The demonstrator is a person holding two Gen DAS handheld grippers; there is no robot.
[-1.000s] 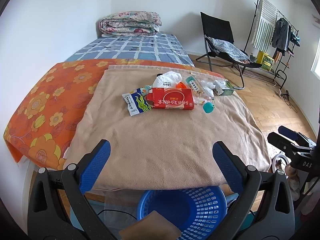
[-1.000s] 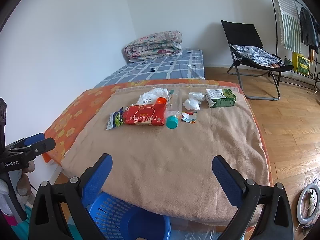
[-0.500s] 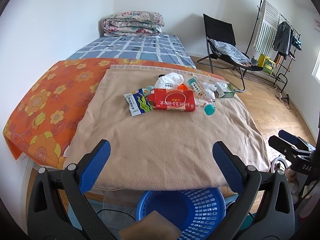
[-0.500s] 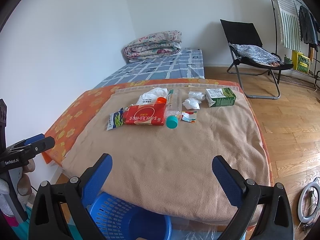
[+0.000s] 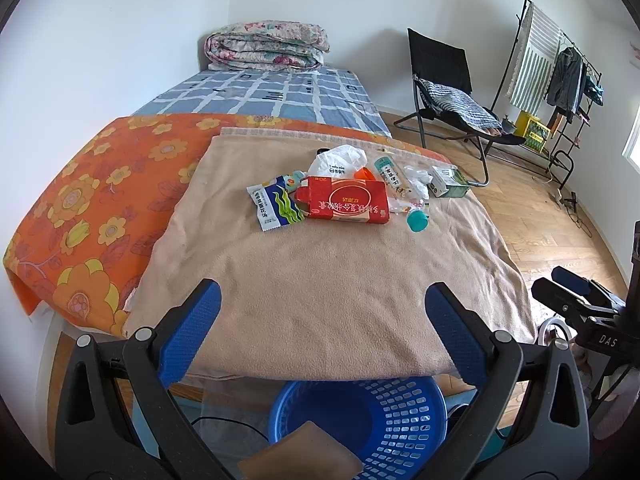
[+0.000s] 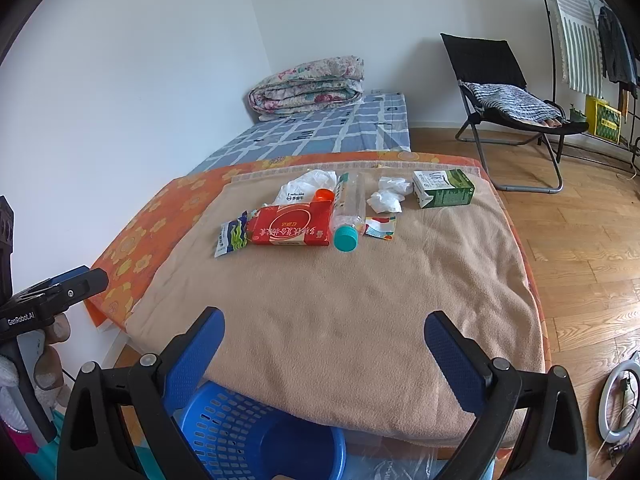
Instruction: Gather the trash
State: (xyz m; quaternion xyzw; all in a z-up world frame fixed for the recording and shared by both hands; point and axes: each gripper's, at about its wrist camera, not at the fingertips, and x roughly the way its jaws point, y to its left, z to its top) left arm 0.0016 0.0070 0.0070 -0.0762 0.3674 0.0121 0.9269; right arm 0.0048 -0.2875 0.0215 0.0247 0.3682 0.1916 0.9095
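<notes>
Trash lies in a cluster on the far half of a tan blanket [image 5: 320,280]: a red carton [image 5: 346,202], a blue-green snack packet [image 5: 276,208], a white plastic bag [image 5: 338,162], a clear bottle with a teal cap [image 5: 416,220], crumpled tissue [image 6: 386,196] and a green-white carton [image 6: 444,189]. A blue basket [image 5: 360,420] stands on the floor below the blanket's near edge. My left gripper [image 5: 320,328] and right gripper [image 6: 322,348] are both open and empty, held over the near edge above the basket.
The blanket lies on an orange flowered cover [image 5: 92,200] over a bed with a folded quilt [image 5: 266,46] at its head. A black folding chair [image 6: 504,92] and a clothes rack [image 5: 560,64] stand on the wooden floor at right. A ring light [image 6: 618,400] lies on the floor.
Both grippers have shifted only slightly; the left view has drifted a little toward the bed. Both stay open and the trash has not moved.
</notes>
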